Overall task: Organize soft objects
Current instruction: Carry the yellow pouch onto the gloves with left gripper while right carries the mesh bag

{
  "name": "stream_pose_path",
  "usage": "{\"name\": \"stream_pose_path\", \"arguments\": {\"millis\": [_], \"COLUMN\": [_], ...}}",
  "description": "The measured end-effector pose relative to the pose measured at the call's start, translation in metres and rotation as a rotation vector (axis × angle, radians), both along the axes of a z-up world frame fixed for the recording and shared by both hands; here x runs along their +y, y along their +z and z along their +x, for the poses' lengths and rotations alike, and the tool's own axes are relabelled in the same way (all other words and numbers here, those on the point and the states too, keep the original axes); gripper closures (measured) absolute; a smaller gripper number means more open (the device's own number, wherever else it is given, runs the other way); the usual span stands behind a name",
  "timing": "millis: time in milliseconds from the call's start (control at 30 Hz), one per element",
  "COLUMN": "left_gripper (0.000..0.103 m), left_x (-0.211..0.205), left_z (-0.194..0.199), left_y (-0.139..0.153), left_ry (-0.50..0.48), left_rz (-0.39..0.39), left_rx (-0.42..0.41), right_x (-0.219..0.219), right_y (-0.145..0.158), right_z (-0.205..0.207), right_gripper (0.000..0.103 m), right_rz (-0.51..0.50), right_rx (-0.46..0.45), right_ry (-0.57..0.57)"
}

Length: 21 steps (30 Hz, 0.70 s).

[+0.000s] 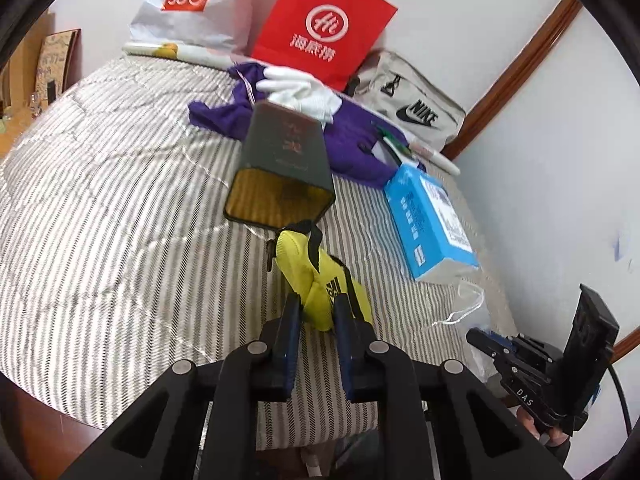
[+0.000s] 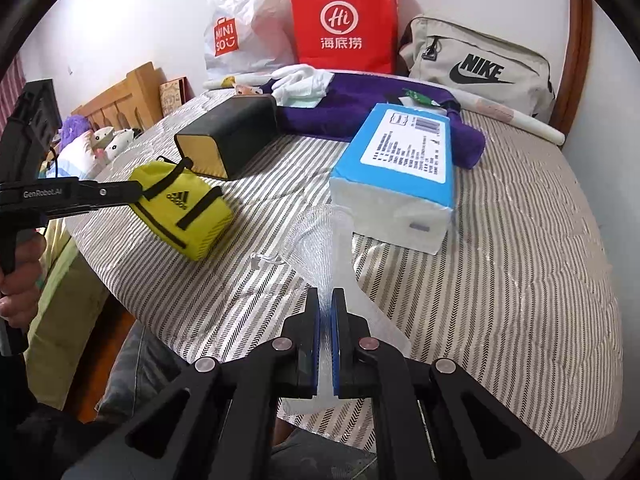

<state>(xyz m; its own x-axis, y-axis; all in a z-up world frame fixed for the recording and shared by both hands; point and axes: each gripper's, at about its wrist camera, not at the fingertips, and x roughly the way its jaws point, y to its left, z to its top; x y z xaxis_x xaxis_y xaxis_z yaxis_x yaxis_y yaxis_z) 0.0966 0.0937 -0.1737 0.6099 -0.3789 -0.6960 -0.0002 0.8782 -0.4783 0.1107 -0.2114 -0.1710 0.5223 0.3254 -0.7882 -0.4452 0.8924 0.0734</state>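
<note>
My left gripper (image 1: 316, 304) is shut on a small yellow Adidas bag (image 1: 320, 276) and holds it above the striped bed (image 1: 120, 200); the bag also shows in the right wrist view (image 2: 184, 208), with the left gripper (image 2: 132, 194) at its left end. My right gripper (image 2: 326, 300) is shut on a clear mesh drawstring pouch (image 2: 320, 240), lifted over the bed's front edge. The right gripper (image 1: 480, 340) shows low right in the left wrist view, its pouch string (image 1: 464, 308) trailing.
On the bed: a dark box with tan end (image 2: 228, 136), a blue tissue pack (image 2: 400, 168), purple cloth (image 2: 360, 100), white gloves (image 2: 304, 80). At the wall: red paper bag (image 2: 344, 24), white Miniso bag (image 2: 240, 28), beige Nike bag (image 2: 476, 64). Plush toys (image 2: 104, 140) at the headboard.
</note>
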Motion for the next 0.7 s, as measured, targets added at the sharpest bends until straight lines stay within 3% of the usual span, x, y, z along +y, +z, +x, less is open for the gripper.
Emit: {"name": "stream_pose_path", "arguments": {"millis": [700], "left_gripper": [0.088], "left_x": [0.008], "left_z": [-0.005], "left_y": [0.041], "left_ry": [0.005], "left_rz": [0.031], "left_rx": [-0.086], "right_x": [-0.007], "right_y": [0.027], "right_z": [0.001], "right_gripper": [0.098], "right_rz": [-0.008], "right_rx": [-0.056], "right_ry": [-0.023]}}
